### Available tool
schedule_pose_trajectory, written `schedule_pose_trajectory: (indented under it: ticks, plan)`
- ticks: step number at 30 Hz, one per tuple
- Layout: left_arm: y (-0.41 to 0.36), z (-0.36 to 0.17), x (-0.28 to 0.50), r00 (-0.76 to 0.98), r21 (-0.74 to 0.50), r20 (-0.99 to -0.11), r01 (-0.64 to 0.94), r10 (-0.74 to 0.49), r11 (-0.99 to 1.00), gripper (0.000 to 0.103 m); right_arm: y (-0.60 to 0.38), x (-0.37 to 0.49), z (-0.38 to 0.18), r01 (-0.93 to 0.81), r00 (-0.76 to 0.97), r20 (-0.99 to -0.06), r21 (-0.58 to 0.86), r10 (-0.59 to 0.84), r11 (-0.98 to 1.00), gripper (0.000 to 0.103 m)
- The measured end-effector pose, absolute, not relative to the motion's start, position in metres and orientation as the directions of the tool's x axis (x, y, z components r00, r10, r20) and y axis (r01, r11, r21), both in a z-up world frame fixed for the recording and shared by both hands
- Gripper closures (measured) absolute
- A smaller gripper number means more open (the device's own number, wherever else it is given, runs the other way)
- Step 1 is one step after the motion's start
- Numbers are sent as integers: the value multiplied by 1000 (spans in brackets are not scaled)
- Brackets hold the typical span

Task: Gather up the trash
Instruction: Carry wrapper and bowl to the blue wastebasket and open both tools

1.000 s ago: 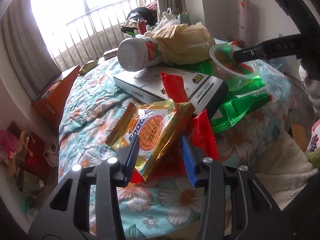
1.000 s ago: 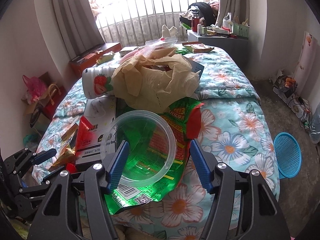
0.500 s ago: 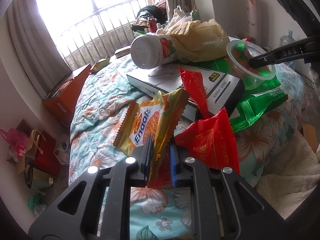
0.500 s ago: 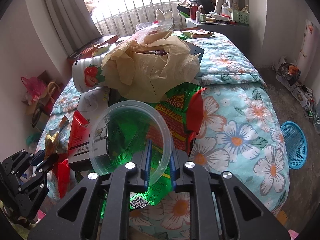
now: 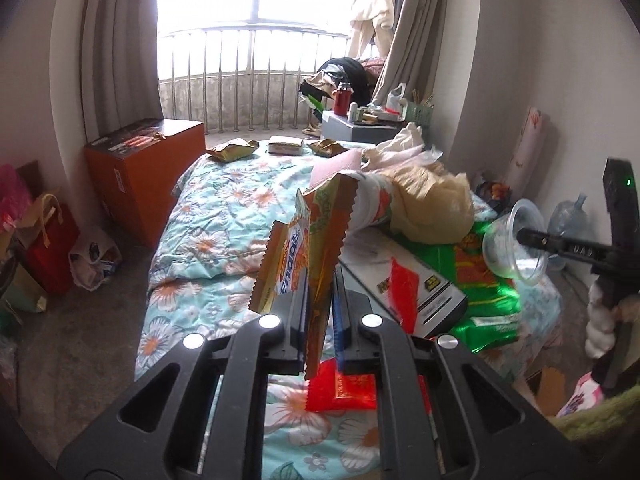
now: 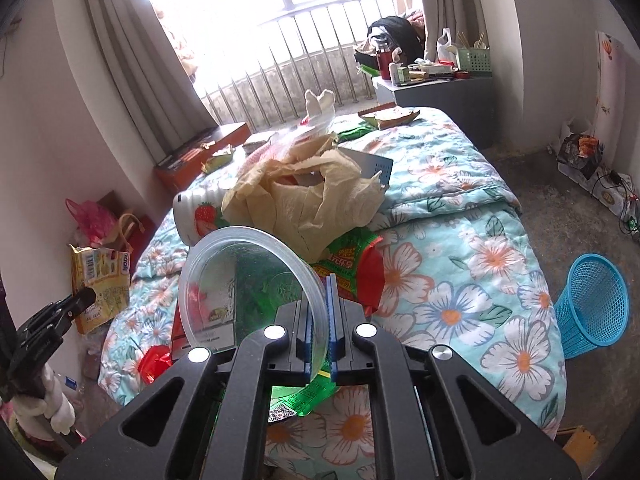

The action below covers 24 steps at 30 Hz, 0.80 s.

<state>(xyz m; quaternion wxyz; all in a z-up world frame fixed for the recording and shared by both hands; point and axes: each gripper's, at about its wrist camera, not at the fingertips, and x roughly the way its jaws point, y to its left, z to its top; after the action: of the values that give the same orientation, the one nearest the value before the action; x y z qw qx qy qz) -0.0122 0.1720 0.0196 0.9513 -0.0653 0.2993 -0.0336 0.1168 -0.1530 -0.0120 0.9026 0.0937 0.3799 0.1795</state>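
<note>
- the left gripper [image 5: 320,312], black with blue pads, is clamped on an orange and yellow foil biscuit wrapper [image 5: 308,248], which stands up on edge between the closed fingers, clear of the bed.
- the right gripper [image 6: 319,316] is pinched shut on the rim of a clear round plastic cup [image 6: 244,288]; the cup tilts on its side with its open mouth toward the camera, lifted off the pile.
- just under the left gripper a red foil snack packet [image 5: 344,388] lies flat on the floral turquoise quilt [image 5: 224,216] that covers the bed.
- beside it rests a flat white and black cardboard box [image 5: 424,284] with a second red wrapper [image 5: 404,288] lying on it.
- a green and red crinkled snack bag [image 6: 352,264] lies spread at the near edge of the bed, beneath the raised cup and partly on the box.
- behind the bag sits a crumpled tan paper bag [image 6: 312,200], and against its left side a white plastic bottle with a strawberry label [image 6: 200,212] lies on its side.
- on the floor to the right of the bed, well apart from the pile, stands a blue mesh plastic waste basket [image 6: 592,304], tipped slightly.
- at the far end of the bed lie gold foil packets [image 5: 234,150] and a small wrapped block between them.
- left of the bed stands an orange cardboard carton [image 5: 148,184] on the floor, with red gift bags [image 5: 52,240] nearer the wall.
- beyond the bed, a grey cabinet [image 6: 444,108] crowded with bottles stands before the railed window [image 5: 248,80] and grey curtains.
</note>
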Motion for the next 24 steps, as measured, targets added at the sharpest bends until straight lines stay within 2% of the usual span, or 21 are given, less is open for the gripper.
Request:
schedule_pose_trajectory:
  ticks: [3,5,9,14,19,24]
  plan:
    - [178,34,-2,803,-347,-531,85,-271,934,94,-170,112,0,-235,684,-612,330,397,914,97]
    - [171,42,6,795,-418,-498,130,-347,899,95,-185,108,7,-212,714,-588,337,381,917,97]
    - [134,62,24,785,-420,-439,251,-438,872,95,-225,96,21,-124,781,-549,333,299,935,97]
    - [56,86,65,663,-439,-410,458,-626,773,95,-300,83,30,49,842,-519,345,147,937,97]
    - [-62,112,122,447,-415,-510,621,-735,665,94,-386,73,31,249,860,-510,377,-24,892,97]
    - [-200,100,183,254,-363,-668,709,-699,605,94,-467,71,10,423,828,-540,421,-153,803,97]
